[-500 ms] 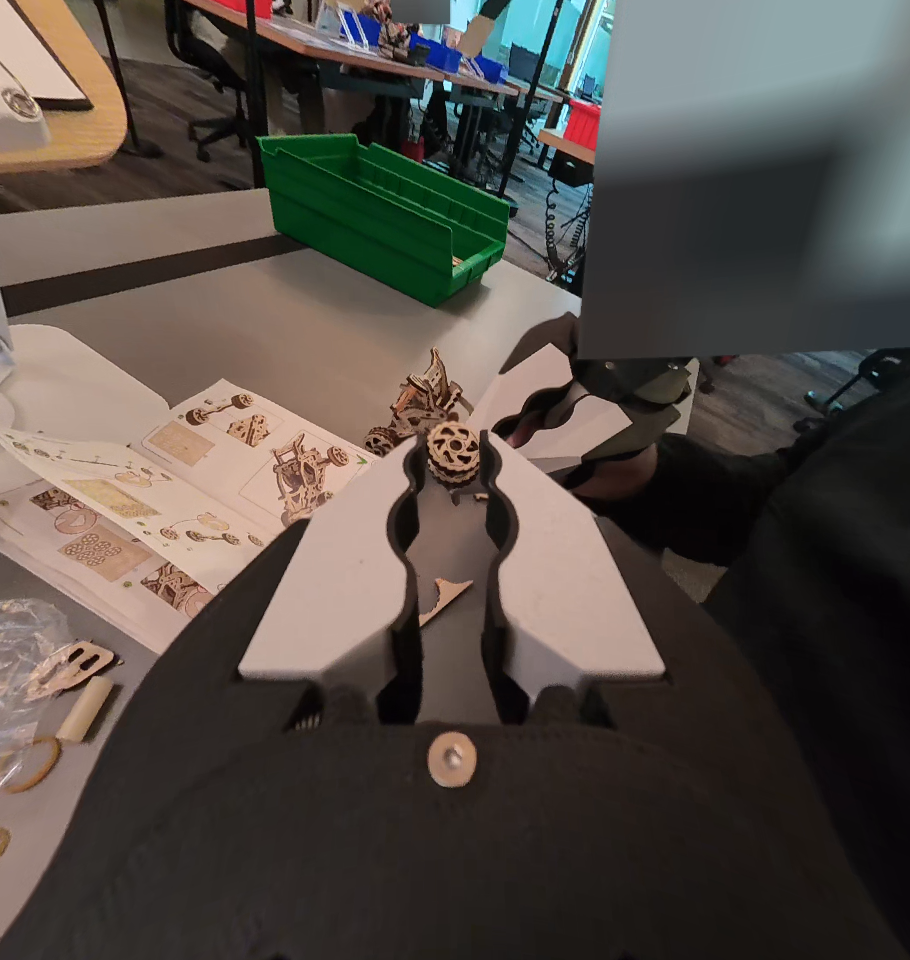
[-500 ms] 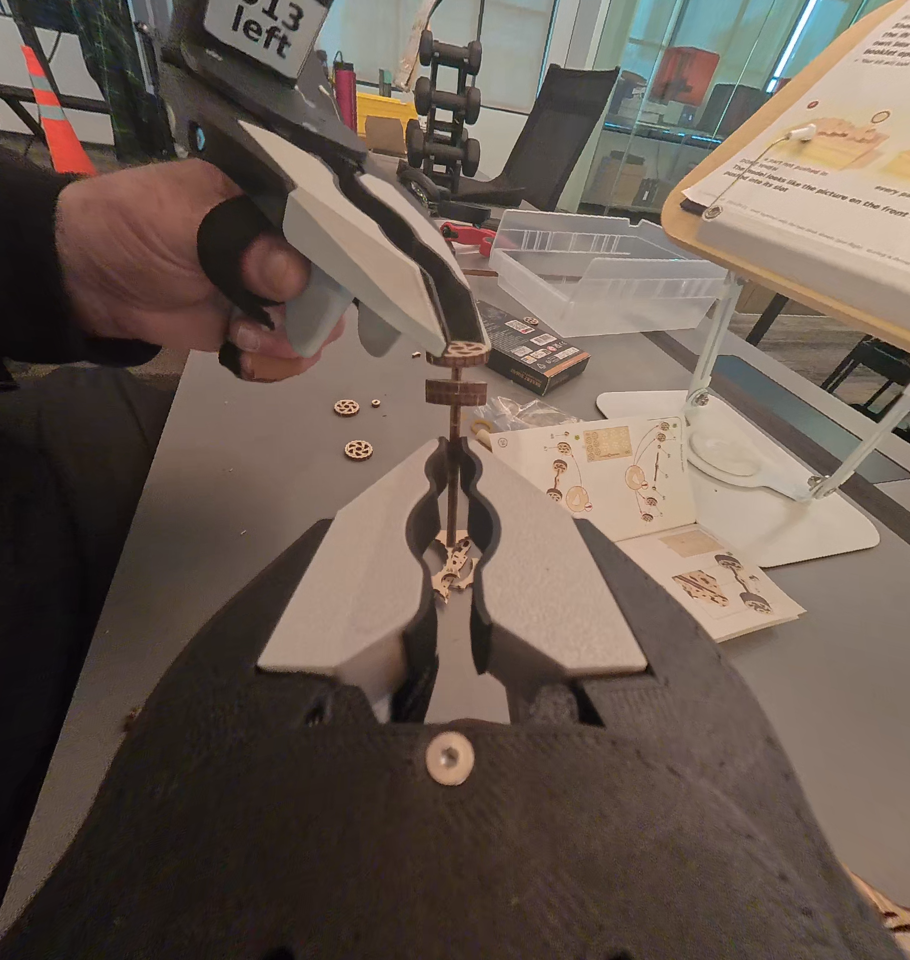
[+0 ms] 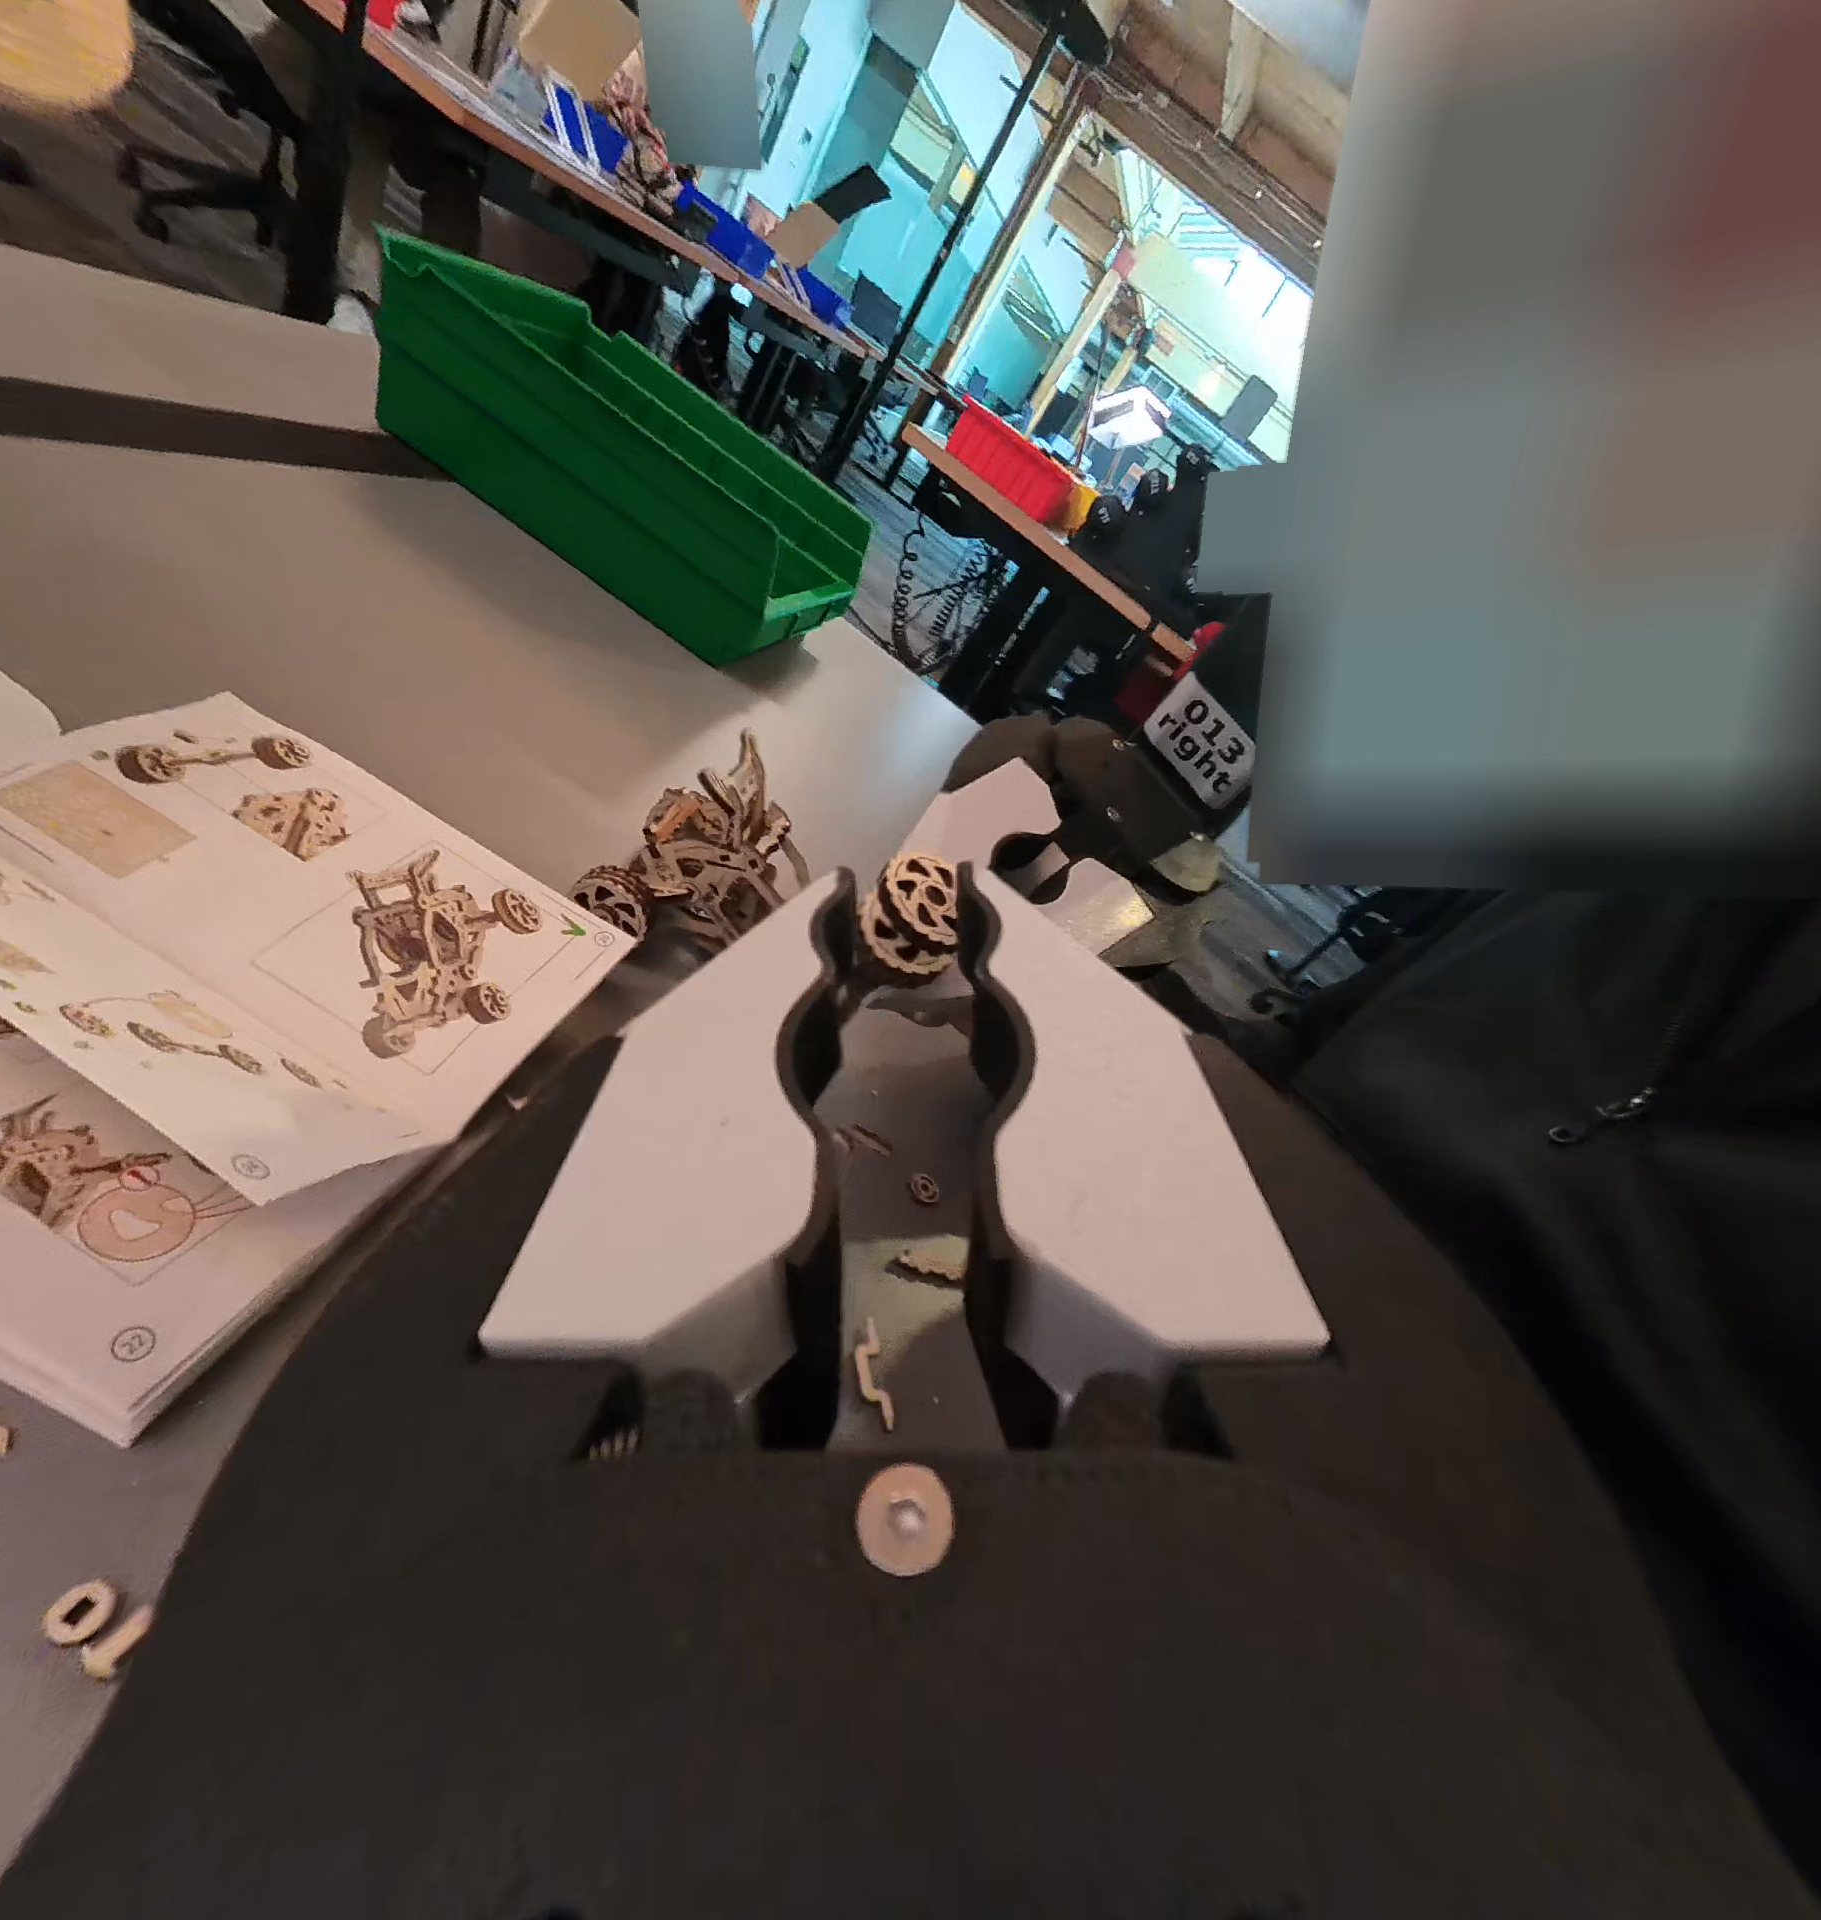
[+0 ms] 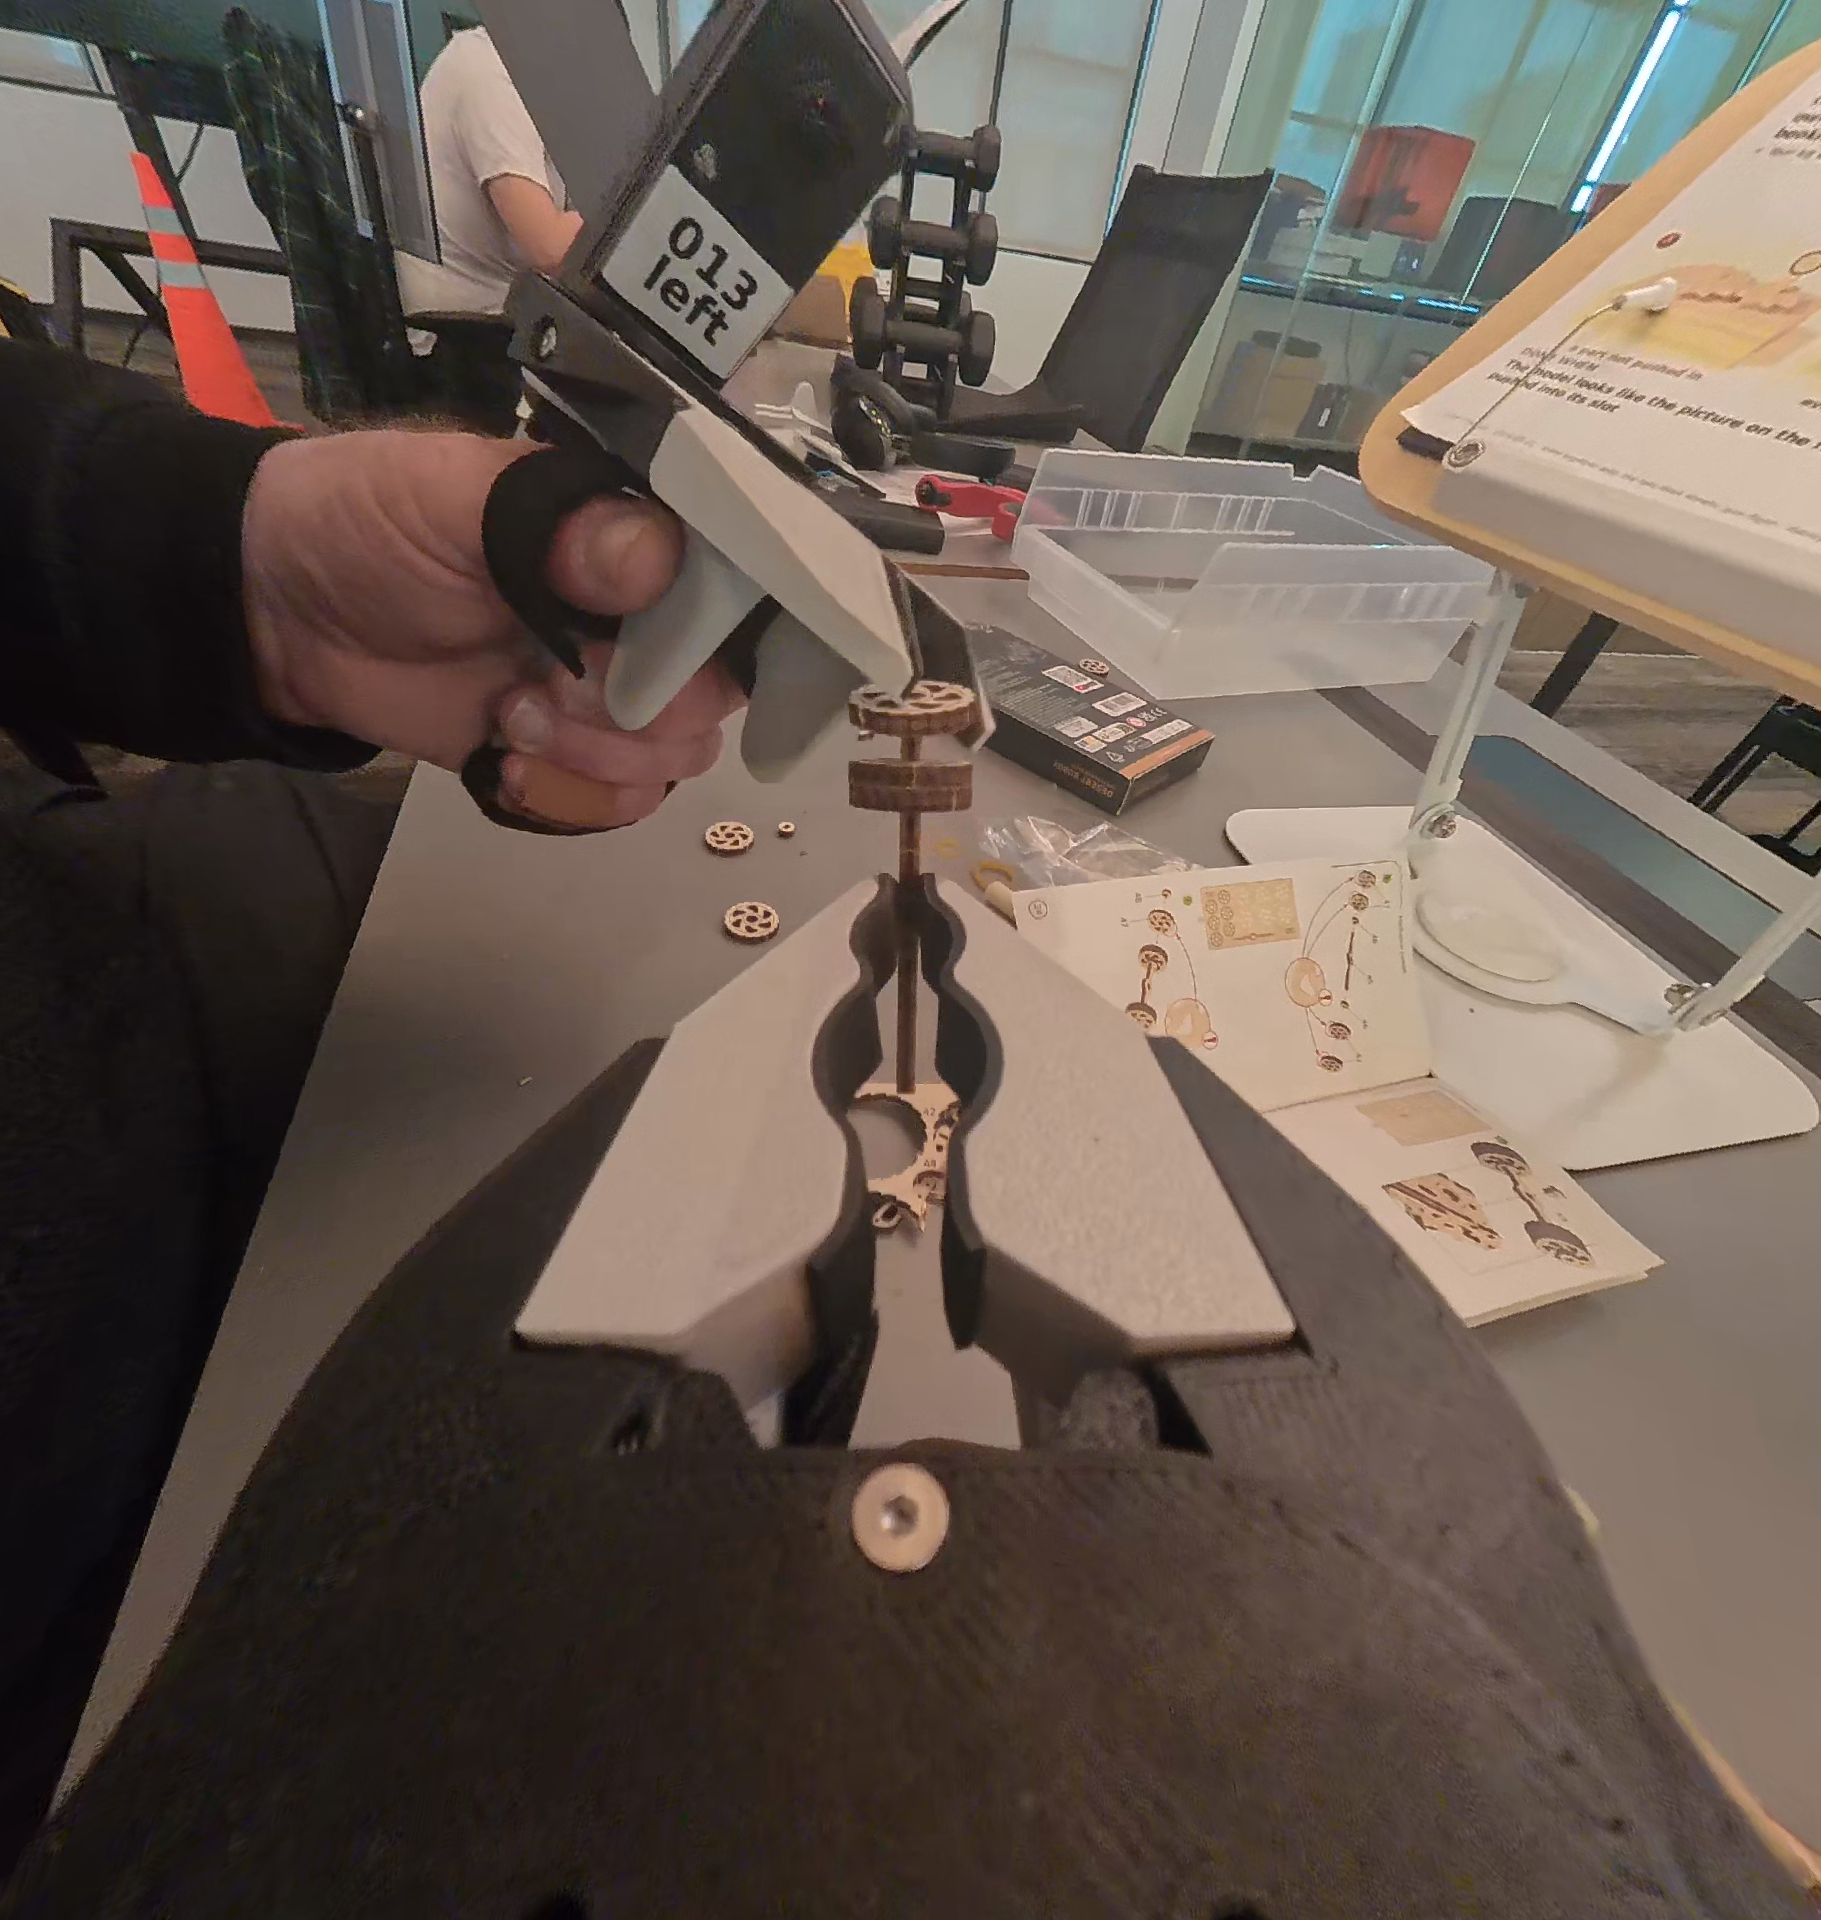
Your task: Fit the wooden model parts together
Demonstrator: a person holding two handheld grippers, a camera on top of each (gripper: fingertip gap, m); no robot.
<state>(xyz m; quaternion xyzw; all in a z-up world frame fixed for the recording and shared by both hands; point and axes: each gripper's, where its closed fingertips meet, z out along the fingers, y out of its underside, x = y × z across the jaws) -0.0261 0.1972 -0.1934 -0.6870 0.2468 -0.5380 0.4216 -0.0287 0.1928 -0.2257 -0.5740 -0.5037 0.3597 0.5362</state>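
Wooden wheel (image 4: 911,708) pinched by left gripper (image 4: 932,675) atop right gripper's (image 4: 904,896) axle (image 4: 906,997)

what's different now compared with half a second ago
The left gripper has tipped steeper, and the top wheel it clamps sits slightly higher above the second wheel. The right gripper still grips the axle. Nothing was released.

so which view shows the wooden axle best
The right wrist view: the wooden axle stands upright in the right gripper, full length visible. The left wrist view shows only the wheel end-on, axle hidden.
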